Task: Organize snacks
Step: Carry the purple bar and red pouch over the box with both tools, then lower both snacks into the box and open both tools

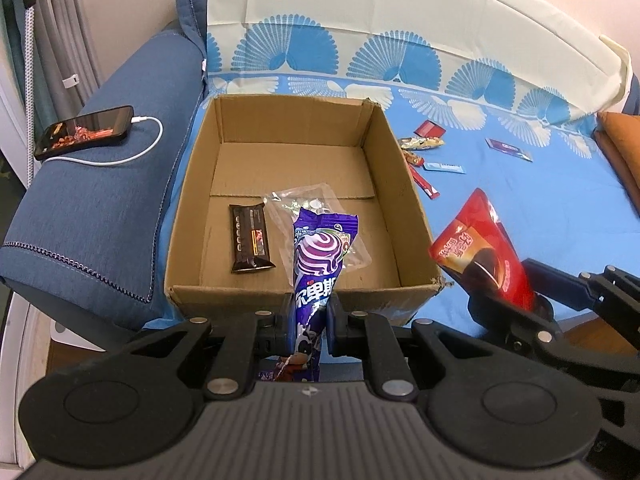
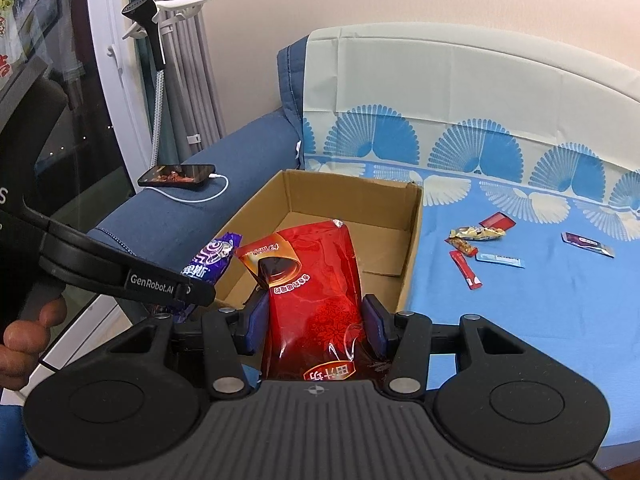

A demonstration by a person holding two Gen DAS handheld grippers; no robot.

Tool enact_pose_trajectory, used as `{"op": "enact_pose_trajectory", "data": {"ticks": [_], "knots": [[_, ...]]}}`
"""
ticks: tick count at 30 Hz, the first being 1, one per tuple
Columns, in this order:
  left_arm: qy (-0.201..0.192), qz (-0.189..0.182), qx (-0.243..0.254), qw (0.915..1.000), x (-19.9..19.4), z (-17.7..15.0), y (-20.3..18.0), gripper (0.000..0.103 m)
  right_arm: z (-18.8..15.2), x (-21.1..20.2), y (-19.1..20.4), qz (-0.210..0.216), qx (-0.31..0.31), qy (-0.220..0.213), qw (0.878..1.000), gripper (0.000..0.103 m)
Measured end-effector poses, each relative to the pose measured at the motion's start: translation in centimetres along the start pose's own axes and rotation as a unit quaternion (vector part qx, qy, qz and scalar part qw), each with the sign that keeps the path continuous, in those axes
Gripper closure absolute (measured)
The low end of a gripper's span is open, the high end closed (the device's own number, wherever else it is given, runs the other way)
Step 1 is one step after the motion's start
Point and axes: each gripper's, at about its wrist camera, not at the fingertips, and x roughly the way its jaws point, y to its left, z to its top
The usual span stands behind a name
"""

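An open cardboard box [image 1: 408, 204] [image 2: 412, 240] stands on the blue cloth beside the sofa arm. Inside it lie a dark brown snack bar [image 1: 251, 238] and a clear packet [image 1: 316, 200]. My left gripper [image 1: 310, 322] is shut on a purple candy packet [image 1: 318, 256] [image 2: 212, 258], held upright over the box's near wall. My right gripper [image 2: 316, 324] [image 1: 504, 304] is shut on a red snack bag [image 2: 316, 280] [image 1: 480, 248], which sticks up just right of the box's near corner. A hand [image 2: 24, 336] holds the left gripper's handle.
Several small snack packets [image 1: 432, 156] [image 2: 480, 244] lie scattered on the blue cloth [image 2: 520, 312] right of the box. A phone [image 1: 86, 132] [image 2: 178, 174] with a white cable rests on the blue sofa arm [image 1: 100, 216]. An orange cushion [image 1: 620, 144] sits at the far right.
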Motion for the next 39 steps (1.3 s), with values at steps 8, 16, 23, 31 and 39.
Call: {"op": "enact_pose_trajectory", "data": {"ticks": [8, 16, 23, 31, 39], "knots": [[-0.005, 0.005, -0.006, 1.0, 0.8, 1.6, 0.9, 0.087, 0.9, 1.1, -0.6, -0.004, 0.015, 0.002, 1.0, 0.051], [-0.005, 0.011, -0.021, 0.9997, 2.2, 3.5, 2.2, 0.087, 2.0, 3.1, -1.4, -0.007, 0.02, 0.007, 1.0, 0.051], [-0.011, 0.016, -0.031, 0.9993, 3.9, 5.9, 3.0, 0.087, 3.5, 5.7, -2.0, -0.006, 0.026, 0.009, 1.0, 0.051], [-0.006, 0.023, -0.032, 0.9992, 6.9, 8.2, 3.8, 0.087, 4.3, 9.4, -2.5, -0.001, 0.03, 0.024, 0.999, 0.051], [0.017, 0.027, -0.037, 0.9988, 11.0, 9.7, 4.5, 0.087, 4.9, 13.5, -3.3, -0.003, 0.036, 0.045, 0.998, 0.051]]}}
